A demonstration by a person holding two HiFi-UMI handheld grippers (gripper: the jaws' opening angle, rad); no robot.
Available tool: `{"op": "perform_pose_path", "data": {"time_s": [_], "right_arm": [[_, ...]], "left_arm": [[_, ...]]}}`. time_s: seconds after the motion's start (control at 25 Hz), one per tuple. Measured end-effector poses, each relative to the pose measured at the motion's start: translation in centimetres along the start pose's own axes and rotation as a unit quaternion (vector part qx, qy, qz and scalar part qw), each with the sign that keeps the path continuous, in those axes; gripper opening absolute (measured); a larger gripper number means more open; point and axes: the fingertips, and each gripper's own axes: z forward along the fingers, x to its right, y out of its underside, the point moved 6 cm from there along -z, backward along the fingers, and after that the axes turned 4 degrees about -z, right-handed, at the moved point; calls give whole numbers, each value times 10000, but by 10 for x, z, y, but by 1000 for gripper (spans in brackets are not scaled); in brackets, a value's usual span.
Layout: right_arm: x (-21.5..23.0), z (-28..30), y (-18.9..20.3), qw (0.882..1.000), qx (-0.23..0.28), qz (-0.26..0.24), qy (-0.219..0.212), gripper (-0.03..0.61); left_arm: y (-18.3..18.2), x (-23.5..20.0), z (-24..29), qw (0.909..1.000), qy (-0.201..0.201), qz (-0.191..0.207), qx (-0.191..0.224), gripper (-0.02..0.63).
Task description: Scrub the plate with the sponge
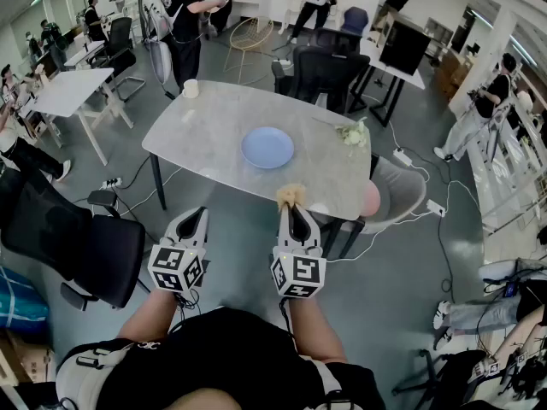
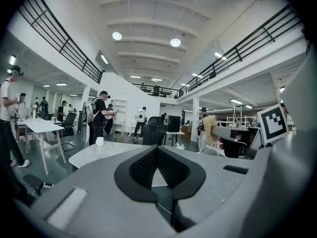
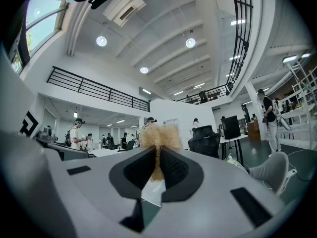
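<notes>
The right tongs (image 1: 294, 207) pinch the sponge (image 1: 291, 195) with its tuft forward so it can rub, the left tongs (image 1: 199, 213) are pressed together, empty, and the plate (image 1: 267, 147) lies on the tabletop (image 1: 214, 118) at 12 o'clock from them, not yet touched

light: bright, even, indoor; round ceiling lamps (image 2: 175, 42) overhead, daylight from window (image 3: 37, 16) upper left
shadows: soft, faint under bench (image 1: 214, 135)
glare: lamps blown out
distortion: heavy fisheye, black corners in both gripper views
focus: right hand-held gripper (image 3: 157, 155) soft close-up, background sharp
</notes>
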Motion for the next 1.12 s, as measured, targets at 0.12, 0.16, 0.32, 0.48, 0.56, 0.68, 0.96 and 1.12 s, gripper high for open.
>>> {"op": "perform_pose_path", "data": {"time_s": [0.12, 0.16, 0.32, 0.48, 0.56, 0.68, 0.96, 1.12], "right_arm": [[-3, -1, 0, 10000, 38, 80, 17, 31], [-3, 0, 1, 10000, 33, 80, 3, 31], [-7, 4, 5, 9999, -21, 45, -106, 31], [-15, 11, 7, 9998, -57, 27, -177, 31], [-19, 16, 8, 9998, -69, 8, -190, 31], [-26, 24, 7, 9999, -33, -42, -157, 31], [-52, 38, 10, 9999, 98, -46, -2, 31], [-63, 46, 19, 10000, 60, 4, 67, 31]], "left_arm": [[-1, 1, 0, 10000, 23, 55, -21, 5], [0, 2, 1, 10000, 31, 72, -27, 5], [3, 3, 5, 9998, 25, 163, -56, 5], [2, -7, 6, 9999, 19, 109, -68, 5], [1, -13, 7, 9999, 16, 108, -51, 5], [-1, -23, 8, 9999, 37, 128, -31, 5], [0, -59, 6, 9999, 94, 102, -29, 5], [4, -75, 11, 9998, 165, 93, -63, 5]]}}
